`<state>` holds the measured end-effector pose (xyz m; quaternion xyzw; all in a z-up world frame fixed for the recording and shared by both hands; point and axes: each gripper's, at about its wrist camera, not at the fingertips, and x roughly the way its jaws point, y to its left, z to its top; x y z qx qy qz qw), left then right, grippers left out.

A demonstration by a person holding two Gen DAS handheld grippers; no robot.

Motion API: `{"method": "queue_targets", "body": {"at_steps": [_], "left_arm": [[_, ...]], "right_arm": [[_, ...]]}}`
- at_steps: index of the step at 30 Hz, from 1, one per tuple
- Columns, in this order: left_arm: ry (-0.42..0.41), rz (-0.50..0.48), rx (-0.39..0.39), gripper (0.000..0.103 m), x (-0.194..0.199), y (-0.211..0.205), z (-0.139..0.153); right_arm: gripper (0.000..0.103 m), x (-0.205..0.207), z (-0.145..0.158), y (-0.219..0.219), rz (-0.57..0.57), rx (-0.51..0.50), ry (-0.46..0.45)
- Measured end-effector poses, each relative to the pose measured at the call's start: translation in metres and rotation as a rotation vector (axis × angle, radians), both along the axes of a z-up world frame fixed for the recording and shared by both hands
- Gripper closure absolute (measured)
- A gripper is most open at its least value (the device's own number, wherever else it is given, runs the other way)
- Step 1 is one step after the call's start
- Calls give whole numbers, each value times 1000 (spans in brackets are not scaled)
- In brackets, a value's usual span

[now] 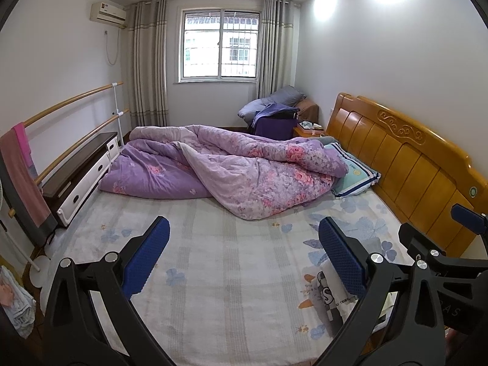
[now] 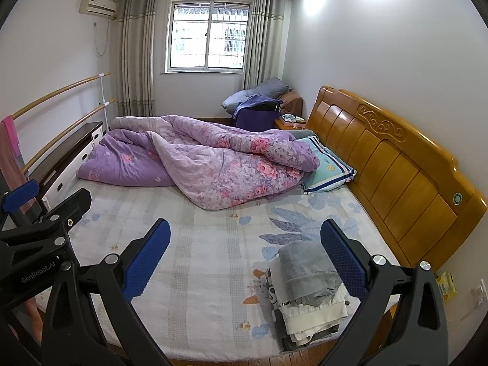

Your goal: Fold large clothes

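Both the left gripper (image 1: 244,253) and right gripper (image 2: 245,254) hang spread, empty (nothing begun); next, reach lower right for the grey-and-white stack of folded clothes (image 2: 308,286).

The left gripper (image 1: 244,244) is held level above the bed, its two blue-padded fingers (image 1: 146,256) spread wide apart with nothing between them. The right gripper (image 2: 245,245) sits in the same pose — jaws wide, pads (image 2: 344,259) bare and gripping nothing. The two are side by side: each camera catches the other's black frame at its edge — the right one at the left camera's right edge, the left one at the right camera's left edge.
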<state>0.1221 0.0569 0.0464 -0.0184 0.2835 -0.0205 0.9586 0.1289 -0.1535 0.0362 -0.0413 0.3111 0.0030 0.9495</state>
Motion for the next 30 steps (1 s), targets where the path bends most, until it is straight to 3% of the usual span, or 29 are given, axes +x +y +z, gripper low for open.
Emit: {"method": "queue_targets", "body": {"at_steps": [30], "left_arm": [[4,-7,11,5,-4,2,0]], "right_arm": [[8,-1,-4,-2,-5,-1,12]]}}
